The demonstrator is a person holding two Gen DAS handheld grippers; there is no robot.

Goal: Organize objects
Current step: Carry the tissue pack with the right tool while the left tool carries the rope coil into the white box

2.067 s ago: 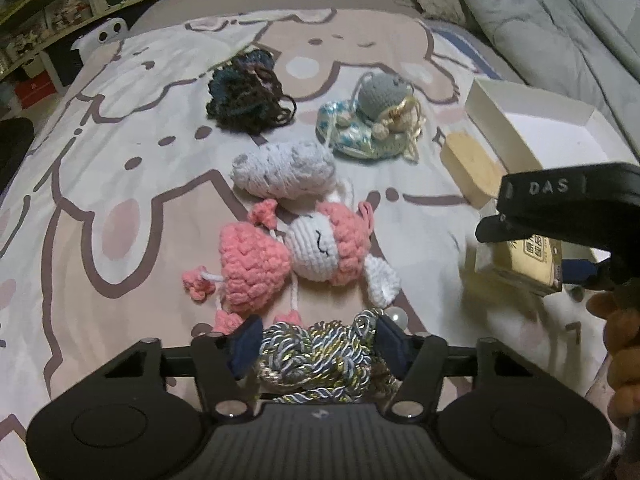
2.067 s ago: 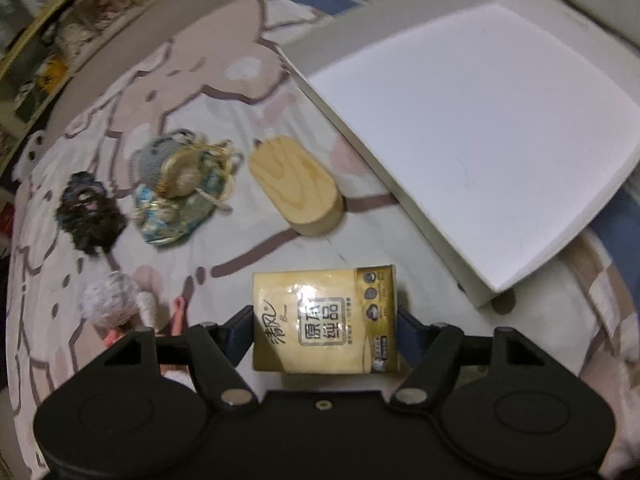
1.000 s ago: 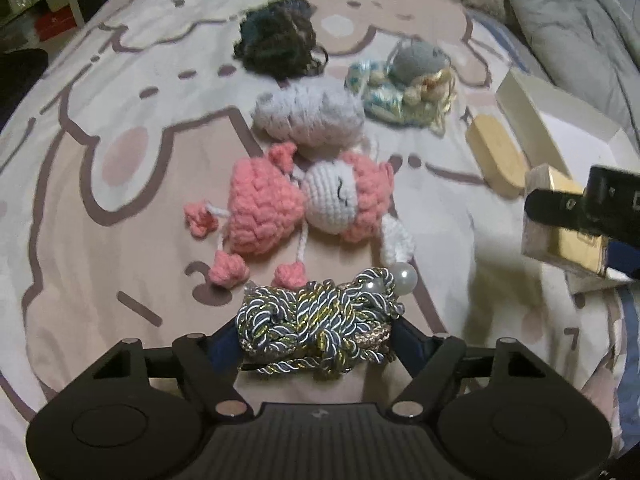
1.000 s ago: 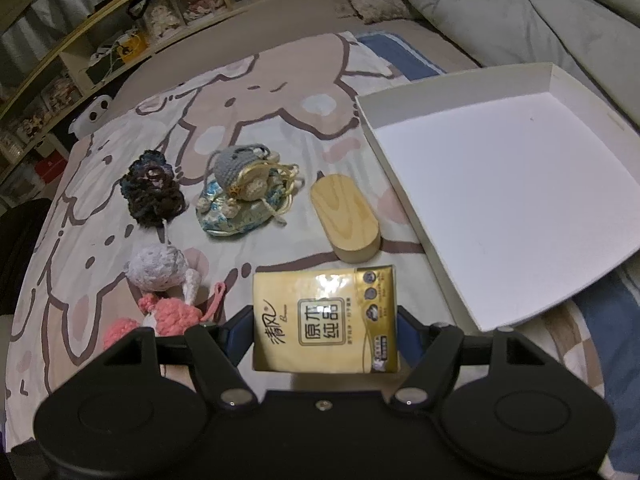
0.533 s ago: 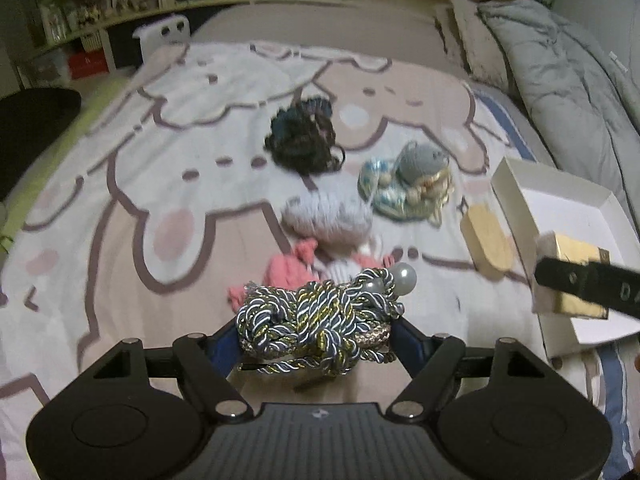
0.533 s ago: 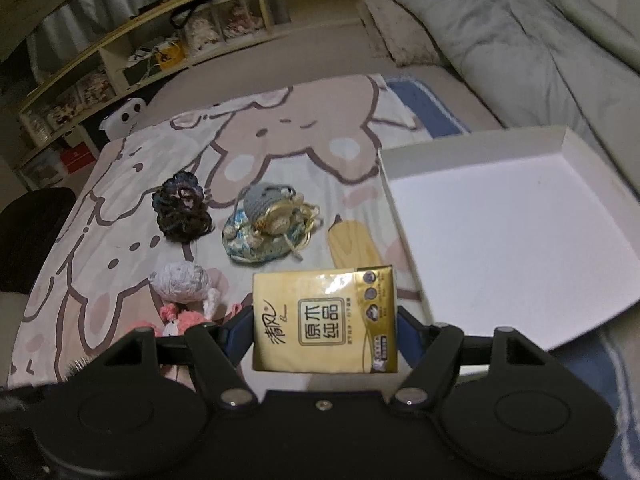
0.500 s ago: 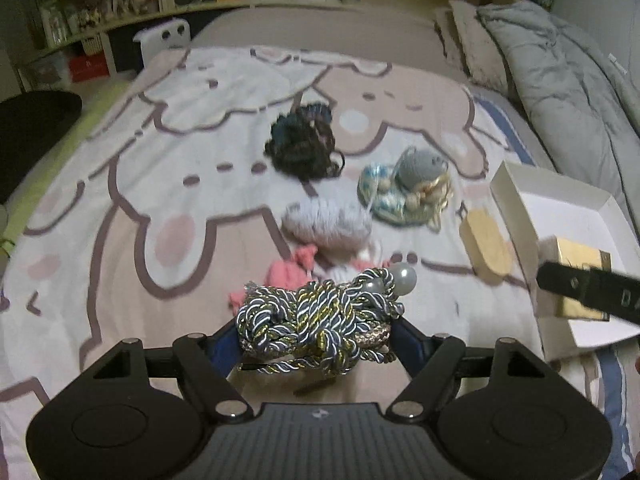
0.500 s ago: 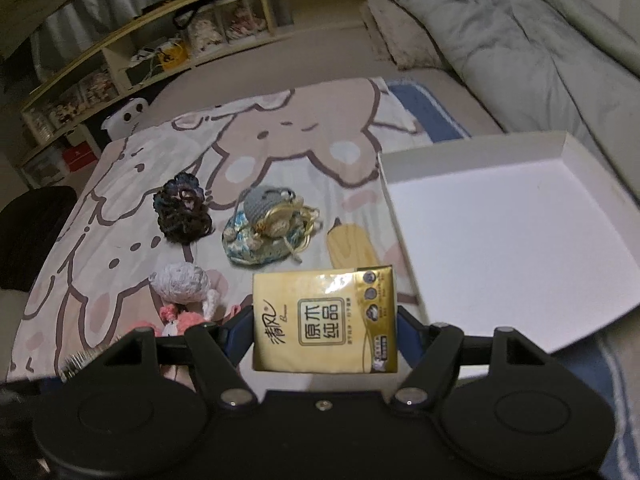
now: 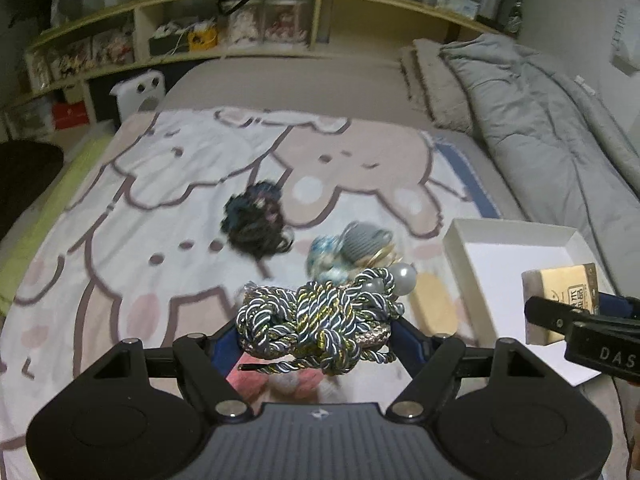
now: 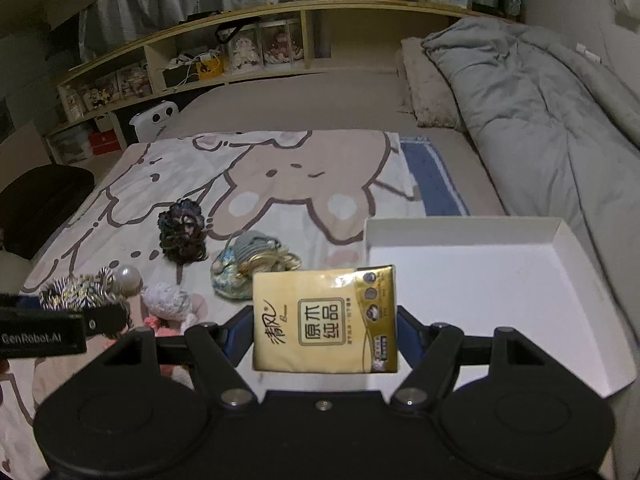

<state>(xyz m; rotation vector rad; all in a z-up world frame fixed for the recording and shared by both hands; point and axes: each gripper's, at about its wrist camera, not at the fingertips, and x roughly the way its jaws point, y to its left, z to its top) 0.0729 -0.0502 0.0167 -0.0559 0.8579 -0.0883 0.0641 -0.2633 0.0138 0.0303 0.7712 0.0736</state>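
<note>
My left gripper (image 9: 316,332) is shut on a knotted blue-and-gold rope bundle (image 9: 316,320) with a pearl bead, held above the bed. My right gripper (image 10: 325,330) is shut on a gold tissue pack (image 10: 325,322), held up beside the near left corner of the open white box (image 10: 500,280). The box also shows in the left wrist view (image 9: 516,256), with the tissue pack (image 9: 560,300) in front of it. The rope bundle shows at the left of the right wrist view (image 10: 80,290).
On the bear-print blanket (image 10: 280,184) lie a dark yarn bundle (image 10: 182,230), a blue-and-grey pouch with gold trim (image 10: 252,266), a white crochet piece (image 10: 168,300), a pink crochet doll (image 9: 276,380) and a wooden block (image 9: 432,300). A grey duvet (image 10: 540,100) lies right; shelves stand behind.
Both grippers have risen with their loads and tilted up, so shelves and far wall now show. The right gripper's tissue pack stays beside the white box.
</note>
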